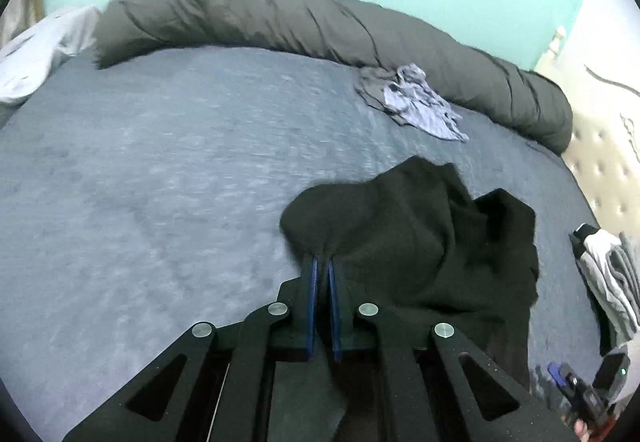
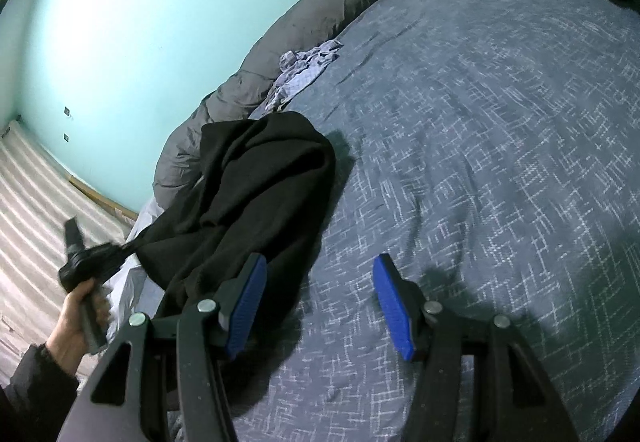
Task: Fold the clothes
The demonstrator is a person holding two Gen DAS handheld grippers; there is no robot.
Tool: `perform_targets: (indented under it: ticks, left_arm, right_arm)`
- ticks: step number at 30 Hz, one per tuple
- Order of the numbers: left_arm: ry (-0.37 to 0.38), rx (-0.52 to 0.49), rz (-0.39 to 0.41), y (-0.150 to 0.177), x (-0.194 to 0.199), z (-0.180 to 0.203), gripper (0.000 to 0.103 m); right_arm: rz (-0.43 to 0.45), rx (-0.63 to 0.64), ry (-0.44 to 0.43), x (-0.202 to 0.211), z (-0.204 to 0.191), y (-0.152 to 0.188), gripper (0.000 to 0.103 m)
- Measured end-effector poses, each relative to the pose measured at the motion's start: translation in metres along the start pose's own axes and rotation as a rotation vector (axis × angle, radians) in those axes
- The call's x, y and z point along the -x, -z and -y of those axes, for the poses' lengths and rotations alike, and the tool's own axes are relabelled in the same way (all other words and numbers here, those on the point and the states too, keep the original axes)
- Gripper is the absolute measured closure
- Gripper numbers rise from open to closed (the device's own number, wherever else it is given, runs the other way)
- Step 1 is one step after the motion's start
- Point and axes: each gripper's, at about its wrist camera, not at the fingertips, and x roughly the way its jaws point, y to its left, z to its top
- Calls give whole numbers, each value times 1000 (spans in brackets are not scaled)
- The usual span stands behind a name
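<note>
While right gapes, left hand-held gripper [image 1: 322, 262] pinches black garment [image 1: 420, 242].

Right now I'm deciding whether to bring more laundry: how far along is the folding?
Hardly started; nothing looks folded. In hand: the left gripper is shut on the black garment, which is bunched on the bed; the right gripper is open. Left: flatten and fold it, then the crumpled blue garment.

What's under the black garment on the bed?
The black garment lies bunched on the blue-grey bedspread, one edge pinched in the left gripper. Whatever its folds cover is hidden.
</note>
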Motion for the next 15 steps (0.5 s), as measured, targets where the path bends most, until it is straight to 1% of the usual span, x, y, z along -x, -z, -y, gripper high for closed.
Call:
perform_targets:
  ticks: [2,6,12,15]
  left_arm:
    - [-16,15,21,10,24,-13,97]
    - [-41,61,90,33,76,-29,97]
    - [-86,107,172,64,151,-55,98]
    - [-110,146,186,80,173,-74,98]
  right_arm:
    - [1,5,-3,1,-2,0,47]
    - [-4,26,-9,4,-10,3,47]
    - [-62,78,7,0,-26,19,47]
    - [-87,88,7,3,-33,29,47]
